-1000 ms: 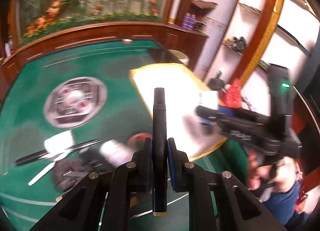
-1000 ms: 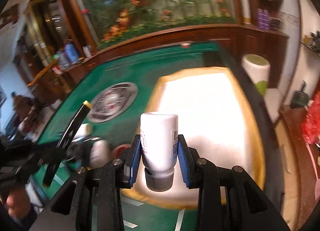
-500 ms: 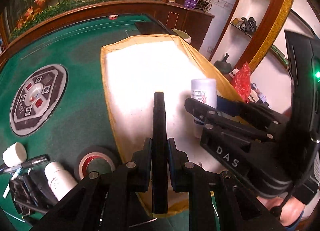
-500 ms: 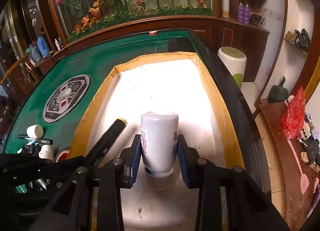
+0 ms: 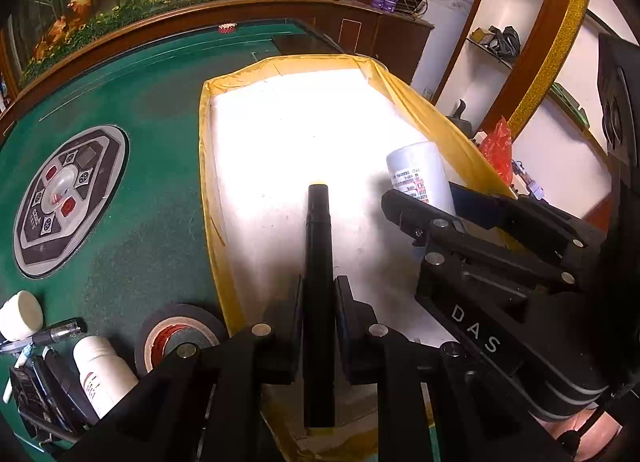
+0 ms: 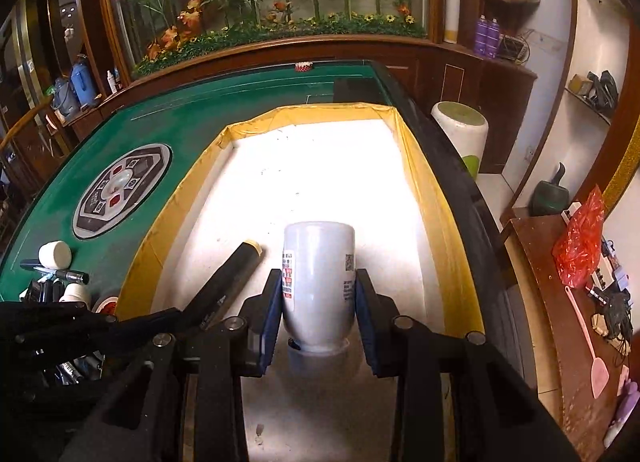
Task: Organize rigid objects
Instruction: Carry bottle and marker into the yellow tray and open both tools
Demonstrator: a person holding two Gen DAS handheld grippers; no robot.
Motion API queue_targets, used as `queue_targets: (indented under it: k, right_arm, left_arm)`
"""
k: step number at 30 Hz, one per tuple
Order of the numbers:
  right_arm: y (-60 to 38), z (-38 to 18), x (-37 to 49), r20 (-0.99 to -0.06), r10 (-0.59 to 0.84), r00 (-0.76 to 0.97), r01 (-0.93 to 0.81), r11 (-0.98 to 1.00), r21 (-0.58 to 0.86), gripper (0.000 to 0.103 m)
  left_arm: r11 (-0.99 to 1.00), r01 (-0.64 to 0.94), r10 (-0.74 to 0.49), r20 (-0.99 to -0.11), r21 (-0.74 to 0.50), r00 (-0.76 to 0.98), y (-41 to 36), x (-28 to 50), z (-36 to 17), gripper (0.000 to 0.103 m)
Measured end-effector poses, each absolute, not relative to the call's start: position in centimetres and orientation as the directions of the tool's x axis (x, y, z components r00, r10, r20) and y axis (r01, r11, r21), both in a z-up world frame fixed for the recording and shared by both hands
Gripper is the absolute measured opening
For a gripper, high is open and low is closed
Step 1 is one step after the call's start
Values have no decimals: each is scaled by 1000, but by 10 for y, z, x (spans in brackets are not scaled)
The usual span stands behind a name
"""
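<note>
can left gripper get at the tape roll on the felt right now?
Probably not: the left gripper is shut on a black marker over the tray; the tape roll lies unobstructed just left.

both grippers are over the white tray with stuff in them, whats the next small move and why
Probably open the right gripper and leave the white bottle: it looks cap-down on the white tray floor already. The left gripper holds the black marker above the floor, so lower it first.

Black angular gripper (image 6: 318, 298) frames, silver screws, blue-padded fingers (image 6: 270, 314), white "DAS" lettering.
</note>
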State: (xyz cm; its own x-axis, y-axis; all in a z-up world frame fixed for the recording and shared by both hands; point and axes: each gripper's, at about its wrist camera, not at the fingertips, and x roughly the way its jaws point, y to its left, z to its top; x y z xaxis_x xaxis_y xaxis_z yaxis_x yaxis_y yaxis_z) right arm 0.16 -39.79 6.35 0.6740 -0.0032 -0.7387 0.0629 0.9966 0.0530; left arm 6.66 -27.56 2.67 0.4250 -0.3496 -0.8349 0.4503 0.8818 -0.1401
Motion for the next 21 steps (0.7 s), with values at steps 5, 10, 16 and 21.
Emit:
queue_targets:
  k: [5, 10, 16, 21]
  right_arm:
    - [-398, 64, 0, -727, 6, 687, 62, 996, 67, 33]
    - [-393, 68, -3, -701, -19, 713, 68, 997, 43, 40]
    - [-394, 76, -7, -665, -28, 746, 74, 996, 41, 46]
    - [-396, 82, -10, -632, -39, 774, 83, 996, 41, 47]
  left_arm:
    - [882, 452, -351, -827, -134, 439, -276, 67, 26, 14]
    - [881, 451, -363, -819, -145, 445, -271, 68, 26, 17]
    - [879, 458, -372, -797, -137, 476, -269, 64, 31, 41]
    - [870, 477, -380, -782, -122, 494, -271, 59, 37, 61]
